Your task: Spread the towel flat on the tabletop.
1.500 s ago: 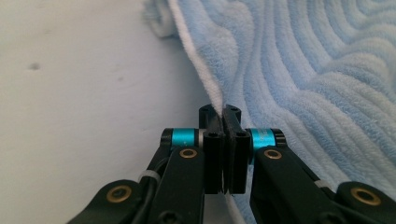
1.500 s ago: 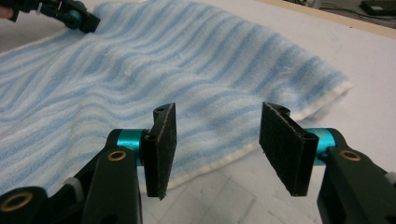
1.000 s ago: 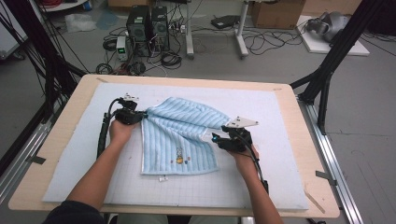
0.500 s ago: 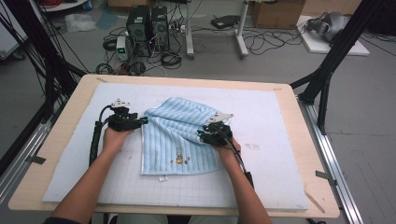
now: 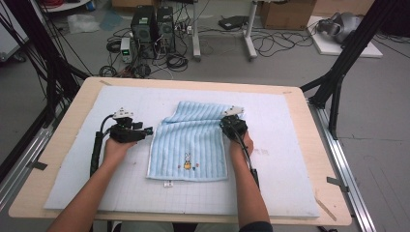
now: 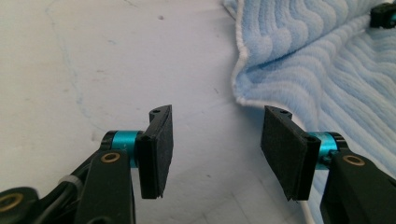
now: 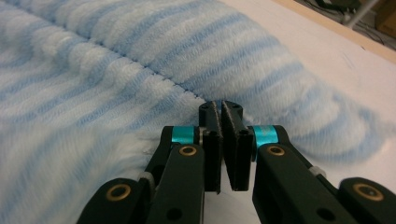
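Observation:
A light blue striped towel (image 5: pixel 191 145) with a small rabbit picture lies spread on the white mat (image 5: pixel 280 164). My left gripper (image 5: pixel 147 130) rests on the mat just left of the towel's left edge (image 6: pixel 327 60). Its jaws have just been opening, and the left gripper (image 6: pixel 217 121) stands open with only bare mat between the pads. My right gripper (image 5: pixel 225 124) sits at the towel's upper right corner. Its jaws have just been closing, and the right gripper (image 7: pixel 222 109) is shut on the edge of the towel (image 7: pixel 93 70).
The mat covers a wooden table (image 5: pixel 309 116) with black frame posts (image 5: pixel 338 82) at both sides. Computers and cables (image 5: pixel 154 29) lie on the floor beyond the far edge. Part of the other gripper (image 6: pixel 384 14) shows beyond the towel in the left gripper view.
The left gripper has let go of the towel and drawn back left of it. The right gripper has moved to the upper right corner and shut there. The towel now lies flatter.

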{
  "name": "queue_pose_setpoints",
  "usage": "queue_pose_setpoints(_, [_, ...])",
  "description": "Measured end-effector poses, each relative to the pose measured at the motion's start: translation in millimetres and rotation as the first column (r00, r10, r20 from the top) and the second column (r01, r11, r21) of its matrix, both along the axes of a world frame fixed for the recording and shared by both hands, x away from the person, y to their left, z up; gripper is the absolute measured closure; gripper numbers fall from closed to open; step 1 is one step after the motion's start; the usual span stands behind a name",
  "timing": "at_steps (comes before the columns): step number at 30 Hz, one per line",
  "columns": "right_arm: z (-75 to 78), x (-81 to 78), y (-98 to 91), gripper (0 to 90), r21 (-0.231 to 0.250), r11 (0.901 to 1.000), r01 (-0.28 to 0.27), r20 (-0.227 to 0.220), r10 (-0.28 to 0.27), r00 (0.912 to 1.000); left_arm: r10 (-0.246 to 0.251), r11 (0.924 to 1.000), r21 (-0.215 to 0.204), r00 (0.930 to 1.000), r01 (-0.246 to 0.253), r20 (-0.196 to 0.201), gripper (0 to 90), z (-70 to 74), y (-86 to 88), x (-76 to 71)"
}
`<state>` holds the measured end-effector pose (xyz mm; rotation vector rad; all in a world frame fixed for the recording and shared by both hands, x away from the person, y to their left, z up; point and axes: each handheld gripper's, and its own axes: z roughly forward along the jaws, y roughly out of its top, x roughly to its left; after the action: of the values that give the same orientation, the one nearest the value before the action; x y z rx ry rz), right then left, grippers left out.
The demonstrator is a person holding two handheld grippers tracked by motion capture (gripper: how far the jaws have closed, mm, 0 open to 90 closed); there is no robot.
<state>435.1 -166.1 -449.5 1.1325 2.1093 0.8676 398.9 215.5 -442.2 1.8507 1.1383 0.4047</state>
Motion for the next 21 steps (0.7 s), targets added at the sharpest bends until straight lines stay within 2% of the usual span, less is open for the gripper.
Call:
queue_pose_setpoints(3, [2.3, -0.9, -6.5, 75.3, 0.051, 0.9987, 0.007, -0.009, -0.007, 0.9999, -0.021, 0.9998, 0.0, 0.9998, 0.021, 0.003, 44.3, -1.2, -2.7, -4.9])
queue_pose_setpoints(7, [13.3, -12.0, -12.3, 63.3, 0.12, 0.9925, -0.021, 0.02, 0.019, 0.9996, -0.046, 0.9989, 0.004, 0.9989, 0.046, -0.003, 43.4, -1.4, -5.1, -12.3])
queue_pose_setpoints(12, [22.9, -38.8, -22.8, 53.8, 0.13, 0.9897, -0.061, 0.037, 0.056, 0.9977, -0.072, 0.9974, -0.005, 0.9972, 0.072, 0.021, 43.0, 1.9, -6.3, -24.7])
queue_pose_setpoints(13, [24.8, -43.8, -25.5, 52.8, 0.131, 0.9893, -0.065, 0.023, 0.062, 0.9978, -0.075, 0.9971, -0.008, 0.9968, 0.075, 0.028, 43.1, 2.0, -6.3, -27.3])
queue_pose_setpoints(15, [27.1, -57.2, -31.4, 52.9, 0.134, 0.9875, -0.084, 0.052, 0.077, 0.9956, -0.093, 0.9956, -0.011, 0.995, 0.093, 0.038, 44.7, 1.8, -6.9, -32.9])
queue_pose_setpoints(16, [28.2, -63.3, -34.5, 52.7, 0.128, 0.9882, -0.084, 0.051, 0.079, 0.9956, -0.099, 0.995, -0.007, 0.9943, 0.099, 0.04, 45.0, 1.7, -7.3, -35.7])
queue_pose_setpoints(19, [29.0, -80.8, -45.3, 51.5, 0.179, 0.9787, -0.101, 0.058, 0.092, 0.9941, -0.106, 0.9942, -0.016, 0.9934, 0.107, 0.045, 44.7, 0.6, -8.5, -45.0])
queue_pose_setpoints(21, [28.4, -92.6, -50.1, 50.3, 0.208, 0.9704, -0.123, 0.044, 0.116, 0.9923, -0.12, 0.9926, -0.017, 0.9917, 0.121, 0.046, 44.6, 0.5, -9.8, -51.7])
